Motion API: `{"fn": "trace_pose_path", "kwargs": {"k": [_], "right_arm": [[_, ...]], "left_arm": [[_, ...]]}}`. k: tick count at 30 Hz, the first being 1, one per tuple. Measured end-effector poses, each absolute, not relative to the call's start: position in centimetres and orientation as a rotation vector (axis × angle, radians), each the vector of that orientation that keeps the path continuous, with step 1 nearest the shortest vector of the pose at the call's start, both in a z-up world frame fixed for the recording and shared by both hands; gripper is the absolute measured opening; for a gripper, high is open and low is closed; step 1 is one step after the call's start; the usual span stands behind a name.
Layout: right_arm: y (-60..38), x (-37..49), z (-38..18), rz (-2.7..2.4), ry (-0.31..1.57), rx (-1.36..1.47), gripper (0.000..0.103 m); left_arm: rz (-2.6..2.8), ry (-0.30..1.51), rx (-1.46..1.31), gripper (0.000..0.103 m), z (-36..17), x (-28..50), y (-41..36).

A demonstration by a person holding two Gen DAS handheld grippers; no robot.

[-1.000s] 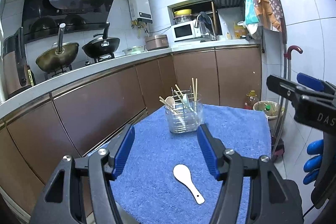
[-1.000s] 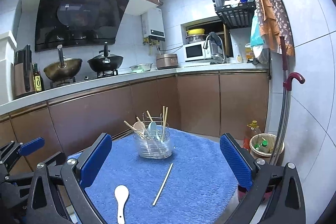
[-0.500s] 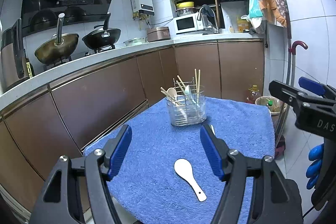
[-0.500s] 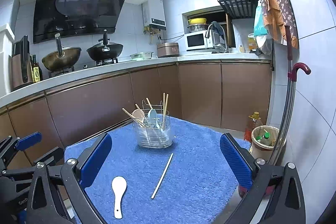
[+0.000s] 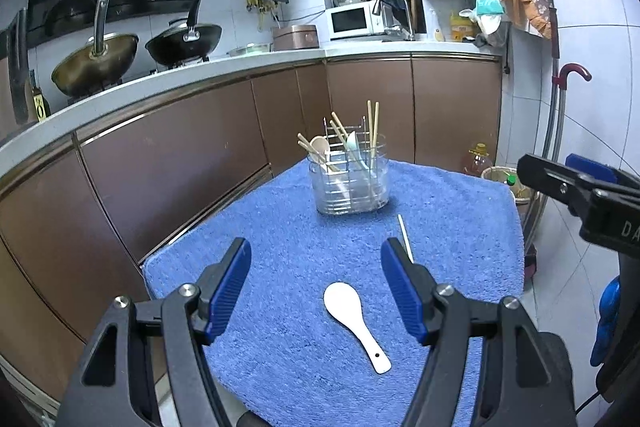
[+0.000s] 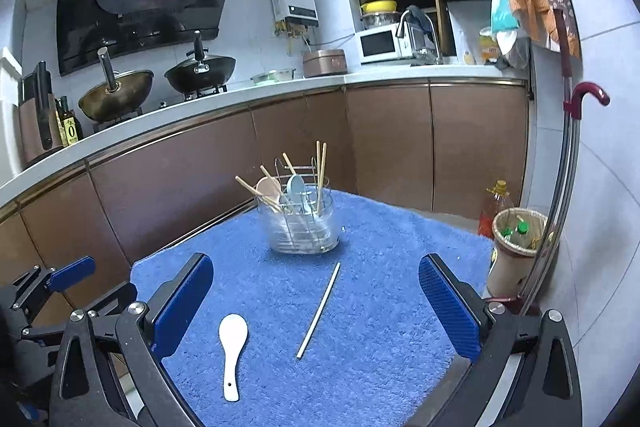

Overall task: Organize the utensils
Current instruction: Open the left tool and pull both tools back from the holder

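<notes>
A white rice spoon point(image 5: 354, 323) lies flat on the blue towel point(image 5: 280, 235), between and just ahead of my open, empty left gripper point(image 5: 316, 287). It also shows in the right wrist view point(image 6: 232, 347). A single pale chopstick point(image 6: 319, 309) lies beside it, partly hidden behind a finger in the left wrist view point(image 5: 403, 231). A clear utensil holder point(image 5: 348, 179) with a wire insert stands at the far side, holding spoons and chopsticks; it also shows in the right wrist view point(image 6: 300, 223). My right gripper point(image 6: 316, 311) is open and empty above the chopstick.
Brown kitchen cabinets point(image 6: 200, 179) run behind the towel-covered table. A bin with bottles point(image 6: 516, 239) and an oil bottle point(image 6: 494, 207) stand on the floor at right. Woks point(image 6: 116, 99) sit on the stove at back left.
Both grippers have dropped lower and tilted towards the towel, so the spoon and chopstick sit higher and larger in view. Nothing on the towel has moved.
</notes>
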State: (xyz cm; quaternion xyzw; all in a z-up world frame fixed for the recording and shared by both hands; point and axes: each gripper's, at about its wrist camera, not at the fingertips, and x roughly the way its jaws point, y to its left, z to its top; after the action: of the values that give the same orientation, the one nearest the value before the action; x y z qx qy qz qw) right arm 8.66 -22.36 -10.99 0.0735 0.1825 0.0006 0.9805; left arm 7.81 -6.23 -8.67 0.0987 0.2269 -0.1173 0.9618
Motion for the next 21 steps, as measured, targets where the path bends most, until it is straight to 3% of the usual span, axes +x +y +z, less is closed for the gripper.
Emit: {"fn": "trace_pose_path", "kwargs": {"k": [21], "right_arm": [[-24.3, 13.1, -14.9, 0.017, 0.505, 0.167, 0.103]], "left_arm": [[-0.226, 0.606, 0.207, 0.066, -12.6, 12.9, -7.0]]}}
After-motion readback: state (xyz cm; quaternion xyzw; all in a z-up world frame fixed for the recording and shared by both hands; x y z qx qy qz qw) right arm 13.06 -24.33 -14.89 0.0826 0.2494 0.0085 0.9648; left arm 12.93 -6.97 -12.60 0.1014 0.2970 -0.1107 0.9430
